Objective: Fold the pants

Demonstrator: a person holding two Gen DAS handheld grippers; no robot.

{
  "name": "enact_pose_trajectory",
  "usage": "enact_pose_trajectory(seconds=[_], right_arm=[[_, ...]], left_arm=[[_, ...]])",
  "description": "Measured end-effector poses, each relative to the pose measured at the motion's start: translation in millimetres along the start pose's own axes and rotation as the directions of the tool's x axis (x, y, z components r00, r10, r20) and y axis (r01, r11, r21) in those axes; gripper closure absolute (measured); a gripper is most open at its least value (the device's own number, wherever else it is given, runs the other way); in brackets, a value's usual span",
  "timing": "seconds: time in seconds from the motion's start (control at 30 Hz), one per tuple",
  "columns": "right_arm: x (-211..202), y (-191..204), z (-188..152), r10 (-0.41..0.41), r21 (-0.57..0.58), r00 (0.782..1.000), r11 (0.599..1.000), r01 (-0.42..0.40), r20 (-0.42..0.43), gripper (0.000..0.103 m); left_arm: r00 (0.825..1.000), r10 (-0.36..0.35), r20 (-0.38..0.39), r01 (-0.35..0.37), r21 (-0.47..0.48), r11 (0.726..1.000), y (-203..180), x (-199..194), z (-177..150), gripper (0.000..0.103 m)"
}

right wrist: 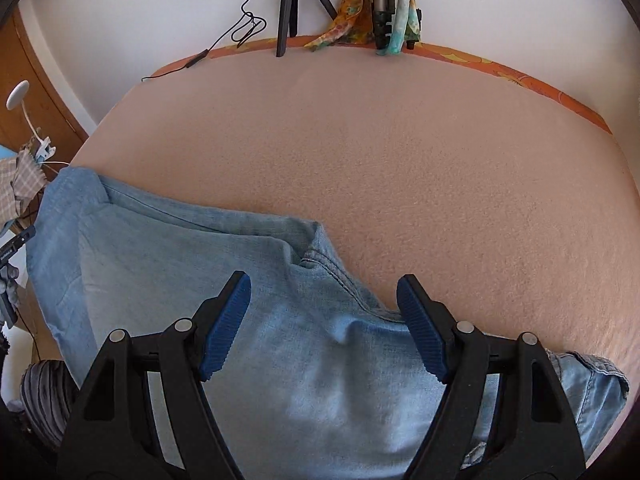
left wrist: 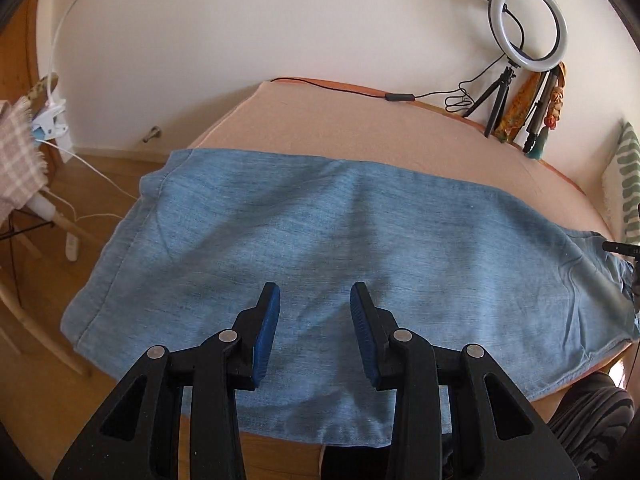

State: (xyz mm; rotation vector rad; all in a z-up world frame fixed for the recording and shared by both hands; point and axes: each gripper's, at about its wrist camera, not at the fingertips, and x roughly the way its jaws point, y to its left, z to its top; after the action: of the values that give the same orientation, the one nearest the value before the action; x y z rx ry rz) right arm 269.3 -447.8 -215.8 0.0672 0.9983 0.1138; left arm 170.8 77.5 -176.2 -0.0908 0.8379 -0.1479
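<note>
Light blue denim pants (left wrist: 312,232) lie spread across a peach-covered surface (left wrist: 360,120), with the hem end at the left. My left gripper (left wrist: 314,294) is open and empty, hovering above the near middle of the pants. In the right wrist view the pants (right wrist: 168,264) show a seamed, folded-over part near the centre. My right gripper (right wrist: 324,286) is open and empty above that part, its right finger near the fabric's edge.
A ring light on a tripod (left wrist: 528,28) stands at the back by the wall, with a cable and colourful items beside it. A chair with checked cloth (left wrist: 20,160) and a clip lamp stand at the left. Bare peach cover (right wrist: 400,152) lies beyond the pants.
</note>
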Motion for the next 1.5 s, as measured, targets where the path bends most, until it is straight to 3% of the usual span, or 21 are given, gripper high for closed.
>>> enact_pose_trajectory(seconds=[0.07, 0.1, 0.13, 0.17, 0.23, 0.4, 0.6, 0.67, 0.8, 0.83, 0.97, 1.07, 1.23, 1.37, 1.5], right_arm=[[5, 1, 2, 0.0, 0.006, 1.0, 1.0, 0.0, -0.011, 0.043], [6, 1, 3, 0.0, 0.011, 1.0, 1.0, 0.0, -0.018, 0.063], [6, 2, 3, -0.018, 0.014, 1.0, 1.0, 0.018, -0.017, 0.073], [5, 5, 3, -0.03, 0.012, 0.999, 0.999, 0.03, -0.012, 0.076], [-1, 14, 3, -0.057, -0.025, 0.998, 0.998, 0.057, -0.001, 0.09], [-24, 16, 22, -0.142, -0.075, 0.987, 0.986, 0.148, 0.076, 0.096], [19, 11, 30, -0.191, -0.075, 0.981, 0.979, 0.189, -0.025, 0.096], [8, 8, 28, -0.19, -0.03, 0.982, 0.981, 0.19, -0.002, 0.09], [-45, 11, 14, -0.182, 0.044, 0.978, 0.983, 0.178, 0.103, 0.052], [-61, 11, 6, -0.183, 0.069, 0.975, 0.982, 0.175, 0.127, 0.047], [-114, -4, -42, -0.216, 0.235, 0.96, 0.957, 0.171, 0.181, 0.046], [-148, -22, -94, -0.241, 0.397, 0.947, 0.907, 0.142, 0.213, 0.038], [-170, -24, -167, -0.259, 0.514, 0.937, 0.851, 0.106, 0.236, 0.038], [-168, 8, -183, -0.205, 0.464, 0.944, 0.883, 0.066, 0.257, 0.039], [-157, 57, -158, -0.106, 0.322, 0.956, 0.947, 0.013, 0.272, 0.043]], left_arm=[[1.0, 0.003, -0.018, -0.003, -0.011, 1.0, 8, 7, -3, 0.068], [1.0, 0.0, -0.027, -0.001, -0.023, 1.0, 12, 11, -5, 0.068], [0.999, -0.005, -0.036, 0.004, -0.037, 0.999, 18, 13, -8, 0.068], [0.999, -0.015, -0.033, 0.013, -0.049, 0.999, 21, 14, -10, 0.068], [1.0, -0.023, -0.018, 0.022, -0.05, 0.999, 22, 12, -11, 0.068], [1.0, -0.027, -0.01, 0.026, -0.029, 0.999, 21, 14, -11, 0.068], [0.999, -0.05, -0.012, 0.049, -0.062, 0.997, 29, 12, -10, 0.068], [0.999, -0.046, -0.02, 0.044, -0.093, 0.995, 35, 7, -9, 0.068], [0.999, -0.047, 0.016, 0.049, -0.134, 0.99, 47, -10, -10, 0.068], [0.998, -0.05, 0.024, 0.053, -0.146, 0.988, 50, -14, -10, 0.068], [0.997, -0.066, 0.05, 0.074, -0.169, 0.983, 57, -29, -13, 0.068], [0.996, -0.068, 0.058, 0.077, -0.164, 0.983, 56, -36, -17, 0.068], [0.995, -0.081, 0.059, 0.091, -0.182, 0.979, 57, -39, -25, 0.068], [0.996, -0.076, 0.056, 0.086, -0.213, 0.973, 61, -41, -35, 0.068], [0.994, -0.084, 0.065, 0.1, -0.31, 0.945, 80, -49, -47, 0.055]])
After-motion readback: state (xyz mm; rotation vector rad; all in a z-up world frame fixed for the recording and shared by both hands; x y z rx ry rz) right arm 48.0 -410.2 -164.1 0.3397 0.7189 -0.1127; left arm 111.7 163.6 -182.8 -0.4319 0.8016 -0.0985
